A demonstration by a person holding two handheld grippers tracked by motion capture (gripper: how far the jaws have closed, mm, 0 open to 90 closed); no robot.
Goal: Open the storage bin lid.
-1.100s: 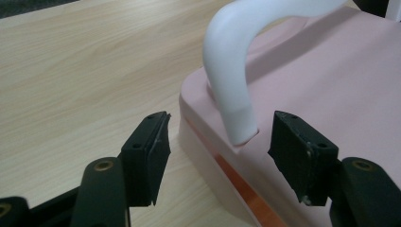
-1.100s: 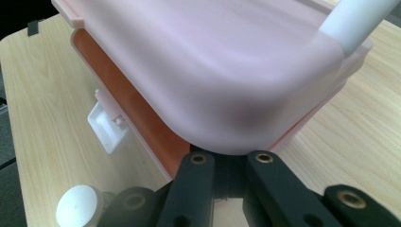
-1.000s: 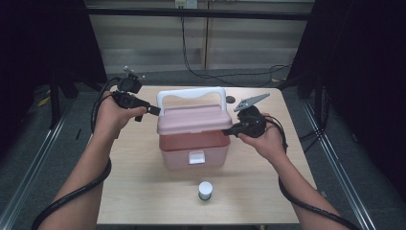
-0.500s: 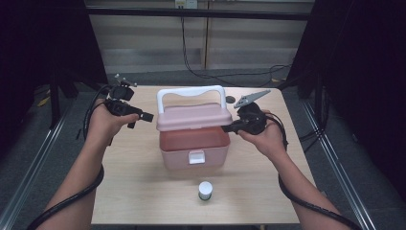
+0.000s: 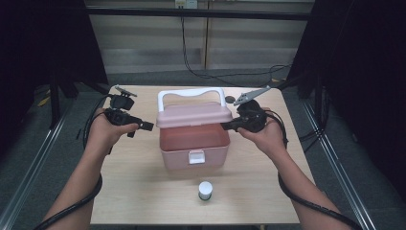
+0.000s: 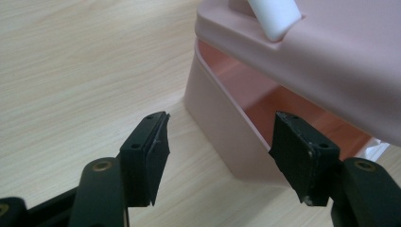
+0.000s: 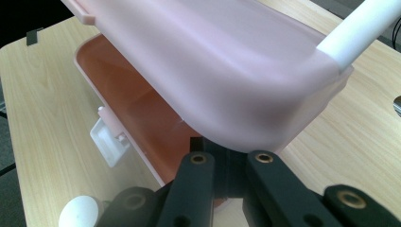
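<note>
A pink box [image 5: 194, 151] with a white handle [image 5: 191, 92] stands mid-table, its lid [image 5: 191, 115] lifted at the front so the reddish inside shows. My right gripper [image 5: 225, 127] is shut, and its tips sit under the lid's right edge. In the right gripper view the closed jaws [image 7: 227, 151] lie just beneath the lid's corner [image 7: 213, 61]. My left gripper [image 5: 143, 127] is open just left of the box and apart from it. In the left gripper view the jaws [image 6: 222, 137] frame the box's corner [image 6: 217, 123] without touching it.
A small white-capped jar [image 5: 205, 190] stands in front of the box near the table's front edge. The white latch [image 5: 196, 156] hangs on the box's front wall. A small dark object [image 5: 230, 99] lies behind the box. Bare tabletop [image 5: 124, 177] lies to the left.
The lid's front has risen, opening a gap over the box. My left gripper has sunk and drawn slightly away from the lid's left side. The right hand has barely moved.
</note>
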